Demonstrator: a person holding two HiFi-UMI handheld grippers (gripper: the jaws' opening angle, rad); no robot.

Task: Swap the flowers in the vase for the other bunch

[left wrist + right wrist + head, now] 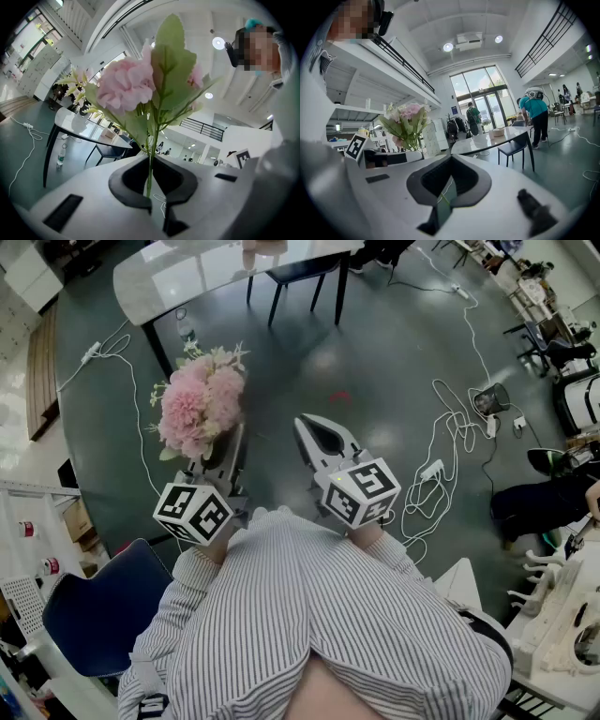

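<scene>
A bunch of pink flowers (200, 406) with green leaves and a few small white blooms stands upright in my left gripper (228, 448), which is shut on its thin green stem (149, 172). In the left gripper view the pink blooms (125, 84) fill the middle of the picture. My right gripper (311, 426) is beside it on the right, shut with nothing held. The right gripper view shows its closed jaws (444, 199) and the held bunch (406, 119) off to the left. I cannot make out a vase for certain.
A white oval table (193, 276) with a dark chair (302, 270) stands ahead across the dark floor. A water bottle (60, 155) is by a table leg. White cables (448, 448) lie on the floor to the right. A blue chair (101, 613) is close at my lower left. People stand near the glass doors (536, 112).
</scene>
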